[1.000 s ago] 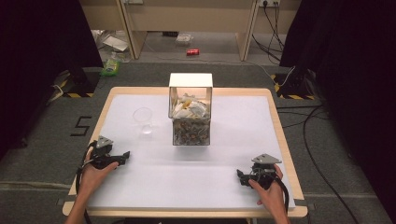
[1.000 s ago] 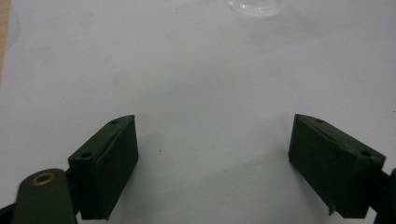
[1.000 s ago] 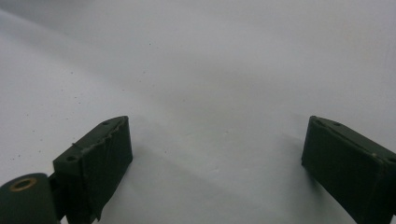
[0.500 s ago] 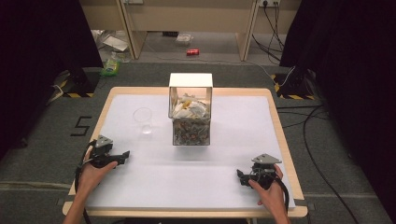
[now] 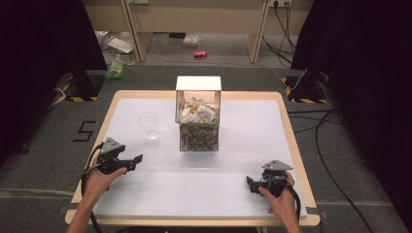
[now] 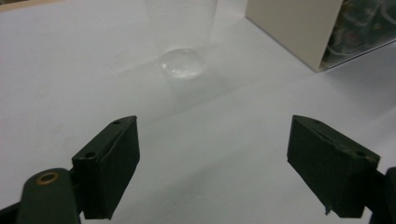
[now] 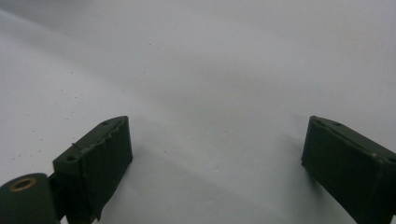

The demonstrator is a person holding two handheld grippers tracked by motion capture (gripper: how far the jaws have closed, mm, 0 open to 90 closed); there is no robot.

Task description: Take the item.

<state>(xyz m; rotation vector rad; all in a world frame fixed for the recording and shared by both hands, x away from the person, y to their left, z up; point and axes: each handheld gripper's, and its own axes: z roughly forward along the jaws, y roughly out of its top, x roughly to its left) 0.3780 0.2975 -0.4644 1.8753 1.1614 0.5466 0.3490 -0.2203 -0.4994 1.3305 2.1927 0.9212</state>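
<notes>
Table [image 5: 252, 204]: pale wood rim, matt white sheet on top, smooth, faint specks up close. Cup [image 5: 149, 124]: clear plastic or glass, cannot tell which; glossy base. Box [image 5: 198, 121]: transparent glossy walls, 1 side opaque cream, matt; crumpled paper-like scraps inside. Left gripper [image 6: 212, 163] and right gripper [image 7: 215, 158]: matt dark pads, slightly rough, scuffed edges, brass-looking rivet beside 1 pad.

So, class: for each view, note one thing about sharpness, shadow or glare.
High view: even, soft light; the clear cup nearly vanishes against the white table. Left gripper view: jaws sharp, cup blurred, faint shadow. Right gripper view: grainy, jaws throw soft shadows.
</notes>
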